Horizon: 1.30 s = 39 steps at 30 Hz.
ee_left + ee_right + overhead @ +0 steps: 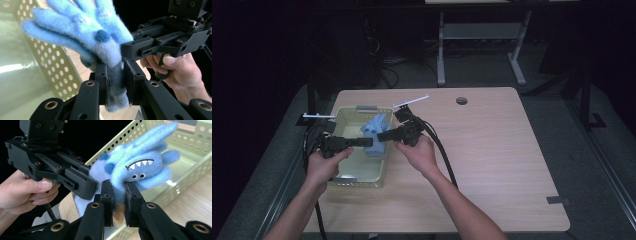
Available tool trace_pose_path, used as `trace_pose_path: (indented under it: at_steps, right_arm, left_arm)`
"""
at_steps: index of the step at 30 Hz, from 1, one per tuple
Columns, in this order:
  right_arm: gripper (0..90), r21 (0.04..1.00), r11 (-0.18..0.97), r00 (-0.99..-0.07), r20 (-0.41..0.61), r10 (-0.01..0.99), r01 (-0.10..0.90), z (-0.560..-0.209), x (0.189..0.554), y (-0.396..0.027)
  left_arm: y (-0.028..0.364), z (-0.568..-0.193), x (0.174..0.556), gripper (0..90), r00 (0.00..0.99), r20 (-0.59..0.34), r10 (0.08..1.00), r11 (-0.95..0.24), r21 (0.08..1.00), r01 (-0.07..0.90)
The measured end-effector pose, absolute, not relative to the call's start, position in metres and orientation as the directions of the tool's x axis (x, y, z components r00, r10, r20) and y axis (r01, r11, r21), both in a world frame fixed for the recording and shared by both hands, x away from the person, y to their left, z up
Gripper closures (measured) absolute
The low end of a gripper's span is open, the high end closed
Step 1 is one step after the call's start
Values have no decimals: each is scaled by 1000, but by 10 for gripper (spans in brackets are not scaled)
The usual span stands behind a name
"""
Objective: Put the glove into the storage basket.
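Blue glove held up just above the green basket. Clamped by left gripper fingers and right gripper fingers alike, both over the basket's right rim.

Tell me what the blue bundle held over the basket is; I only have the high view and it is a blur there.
Observer: It is a fuzzy blue glove. The right gripper view shows a monster face on it, with white teeth and two eyes.
Operator: Are both tongs actually pinching it?
Observer: The left tongs are shut on the end opposite its fingers, with the fabric squeezed between the pads.
Operator: And the right?
Observer: The right tongs are shut on the fabric just below the face, close beside the left ones.
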State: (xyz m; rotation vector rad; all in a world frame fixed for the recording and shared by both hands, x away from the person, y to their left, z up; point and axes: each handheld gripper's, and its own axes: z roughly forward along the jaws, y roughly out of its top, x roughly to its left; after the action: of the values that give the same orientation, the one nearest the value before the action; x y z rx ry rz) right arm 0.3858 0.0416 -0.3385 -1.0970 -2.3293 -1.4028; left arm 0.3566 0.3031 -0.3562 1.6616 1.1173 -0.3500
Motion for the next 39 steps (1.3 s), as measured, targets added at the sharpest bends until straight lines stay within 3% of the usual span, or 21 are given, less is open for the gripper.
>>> trace_pose_path:
  at_steps: [21,39]
  right_arm:
    - [793,670,273,-707,544,451,690,-350,397,78]
    - [787,617,329,-690,547,474,715,-381,411,105]
  left_arm:
    - [339,-359,360,747,468,-715,519,20,558,829]
    - [349,-376,372,755,420,-648,636,-56,503,862]
